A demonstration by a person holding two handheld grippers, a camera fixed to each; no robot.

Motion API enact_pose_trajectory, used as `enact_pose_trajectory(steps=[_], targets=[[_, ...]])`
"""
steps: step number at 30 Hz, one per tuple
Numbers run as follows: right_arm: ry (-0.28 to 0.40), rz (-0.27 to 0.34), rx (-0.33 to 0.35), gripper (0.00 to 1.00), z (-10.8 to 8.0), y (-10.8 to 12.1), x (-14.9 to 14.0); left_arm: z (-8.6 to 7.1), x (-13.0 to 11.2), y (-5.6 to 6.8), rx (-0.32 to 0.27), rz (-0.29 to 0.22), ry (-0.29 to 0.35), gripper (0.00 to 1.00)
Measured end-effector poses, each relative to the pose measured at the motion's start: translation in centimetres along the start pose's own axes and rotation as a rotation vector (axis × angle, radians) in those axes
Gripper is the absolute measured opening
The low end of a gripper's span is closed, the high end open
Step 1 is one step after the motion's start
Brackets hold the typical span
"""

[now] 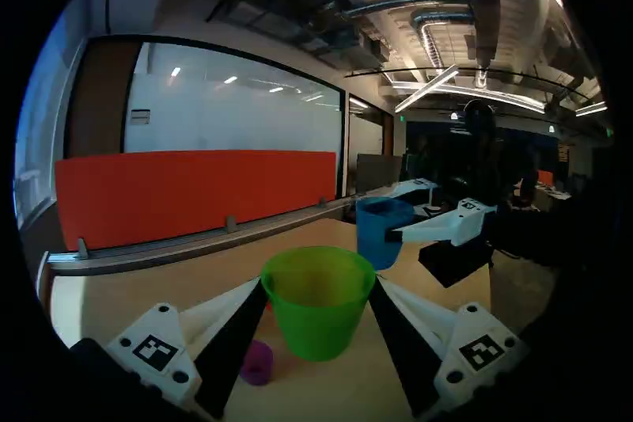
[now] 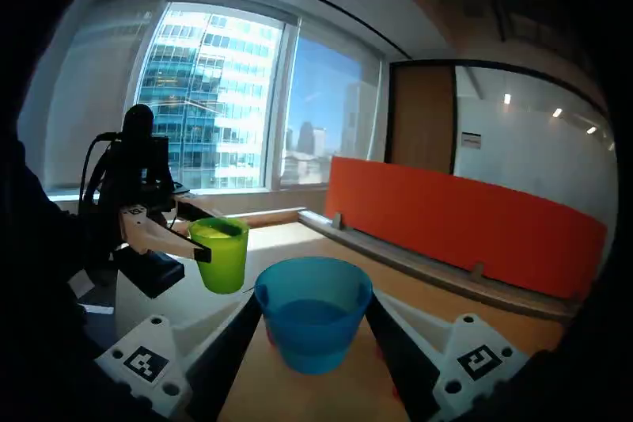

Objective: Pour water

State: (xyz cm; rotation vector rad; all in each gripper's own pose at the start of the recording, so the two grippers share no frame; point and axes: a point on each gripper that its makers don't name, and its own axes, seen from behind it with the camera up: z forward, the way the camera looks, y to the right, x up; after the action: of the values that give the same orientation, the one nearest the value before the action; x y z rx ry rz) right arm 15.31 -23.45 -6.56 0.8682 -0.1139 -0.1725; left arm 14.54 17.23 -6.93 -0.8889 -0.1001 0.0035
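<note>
Two cups are in play, one per gripper, and both stand upright. In the left gripper view, the left gripper point(image 1: 316, 289) is clamped on the green cup point(image 1: 318, 313). One finger point(image 1: 237, 335) presses each side of it just under the rim. Each of its two fingers carries one black-and-white square marker, two in all. Just below and to the left of the green cup, a single small purple object point(image 1: 257, 363) sits on the pale wooden desk point(image 1: 158, 287). I cannot tell what it is.

Farther along the desk in that view is the blue cup point(image 1: 384, 230), with a white finger of the other gripper reaching in against it from the right.

In the right gripper view, the right gripper point(image 2: 312, 299) is closed on the blue cup, again with a finger on either side and two square markers. Inside the cup a darker level shows partway up, which looks like water. The green cup appears off to the left in this view, near the blue one but not touching it. It is held above the desk by the left gripper's pale finger. Something light shows at its rim, but I cannot tell whether it is liquid.

One long orange partition point(image 2: 475, 224) runs along the far edge of the desk. Two large window panes point(image 2: 237, 105) beyond it look out on tall buildings.
</note>
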Motion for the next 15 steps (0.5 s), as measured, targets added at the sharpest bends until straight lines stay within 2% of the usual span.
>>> enact_pose_trajectory(steps=[9, 15], targets=[[0.036, -0.041, 0.005, 0.91, 0.4, 0.3, 2.4, 0.4, -0.8, 0.9, -0.026, 0.001, -0.006, 0.88], [0.052, -0.101, 0.000, 0.91, 0.8, 0.7, 4.2, 0.7, -1.1, 1.3, -0.037, -0.009, -0.001, 0.88]])
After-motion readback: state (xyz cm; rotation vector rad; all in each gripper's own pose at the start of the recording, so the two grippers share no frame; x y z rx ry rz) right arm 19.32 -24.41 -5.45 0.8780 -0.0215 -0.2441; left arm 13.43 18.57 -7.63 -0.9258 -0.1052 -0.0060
